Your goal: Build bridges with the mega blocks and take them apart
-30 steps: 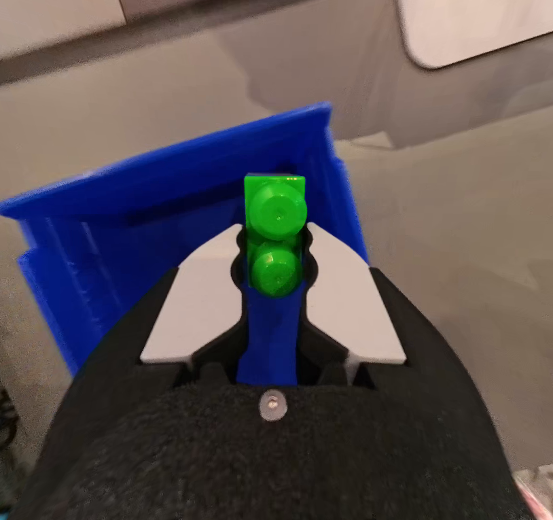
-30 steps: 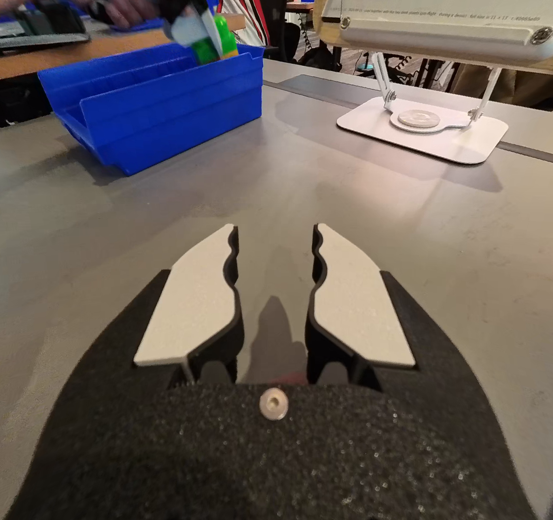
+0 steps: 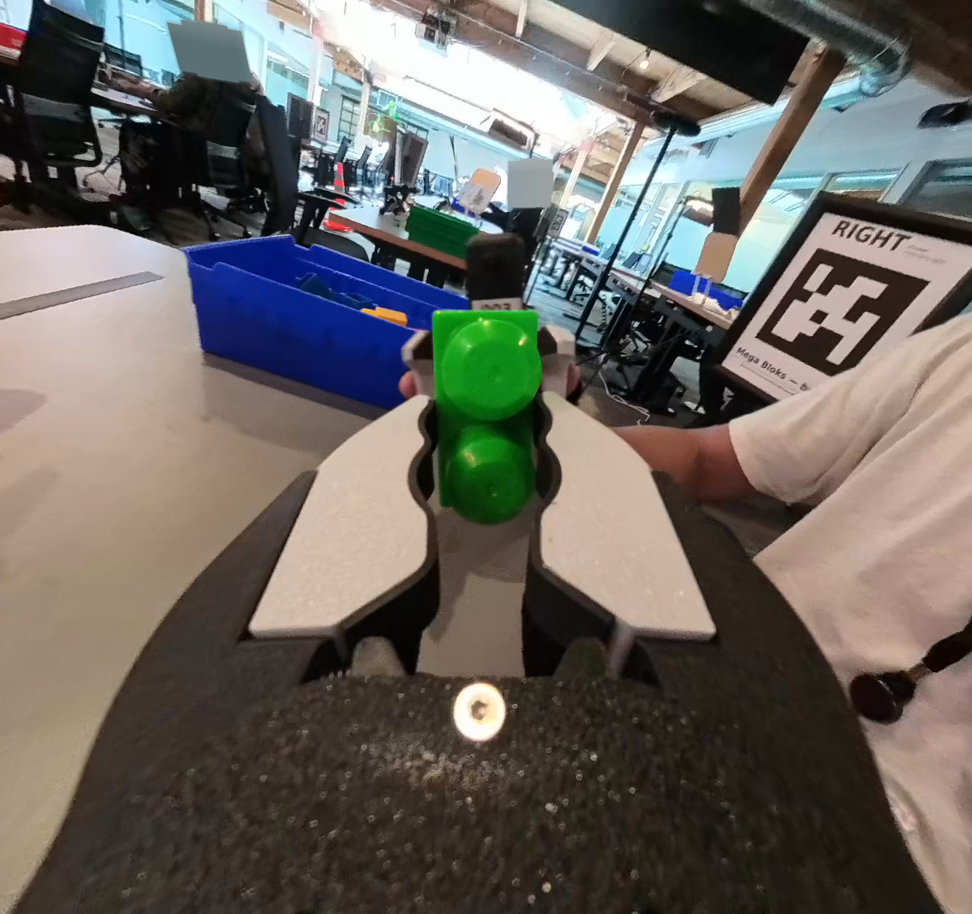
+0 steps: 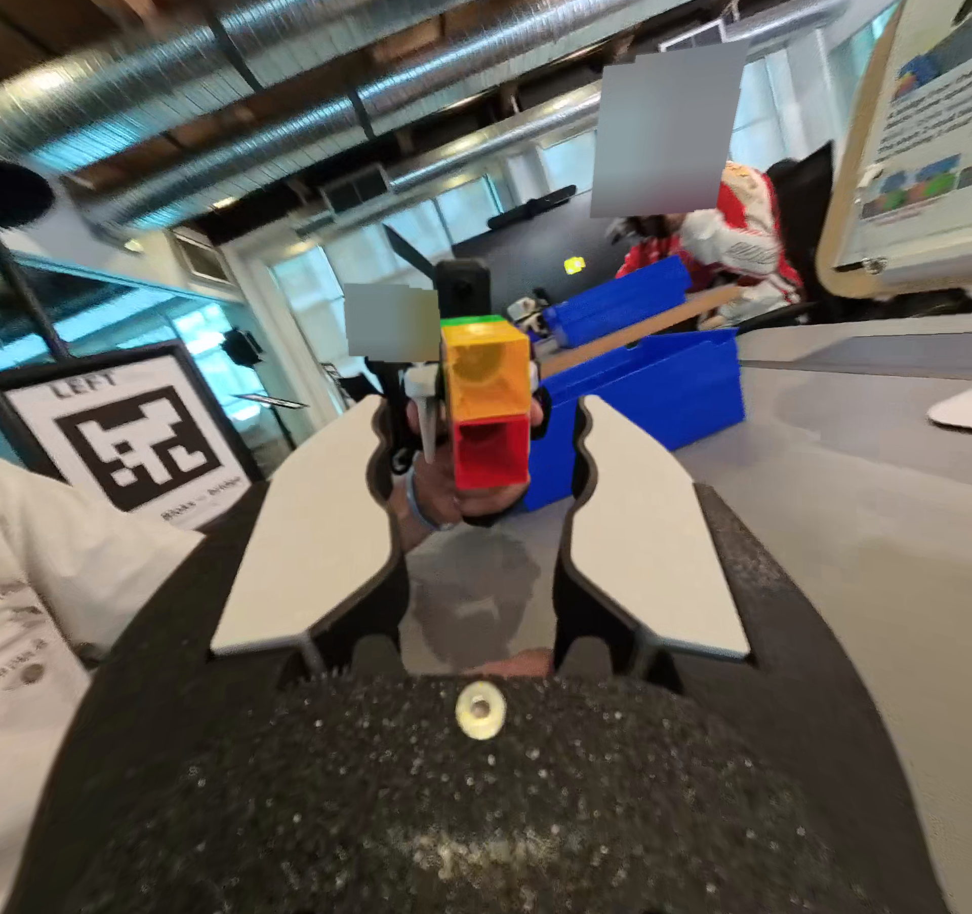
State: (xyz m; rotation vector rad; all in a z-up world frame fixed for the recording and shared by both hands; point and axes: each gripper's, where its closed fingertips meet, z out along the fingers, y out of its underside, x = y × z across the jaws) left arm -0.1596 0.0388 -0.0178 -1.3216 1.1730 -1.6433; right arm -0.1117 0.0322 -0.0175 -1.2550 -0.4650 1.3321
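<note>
My left gripper is shut on a green two-stud block, held in the air with its studs toward the camera. In the right wrist view the same stack faces me end-on: the hollow undersides of an orange block and a red block, with a green edge on top. My right gripper is open and empty, pointed at that stack and a short way from it. Its fingertips show behind the green block in the left wrist view.
A blue bin stands on the grey table and holds blue and orange blocks; it also shows in the right wrist view. Framed marker signs stand at the sides. A board on a stand is at the right.
My left gripper has lifted the block away from over the bin and turned to face the right gripper. My right gripper has risen off the table, turned toward the left one and opened wider.
</note>
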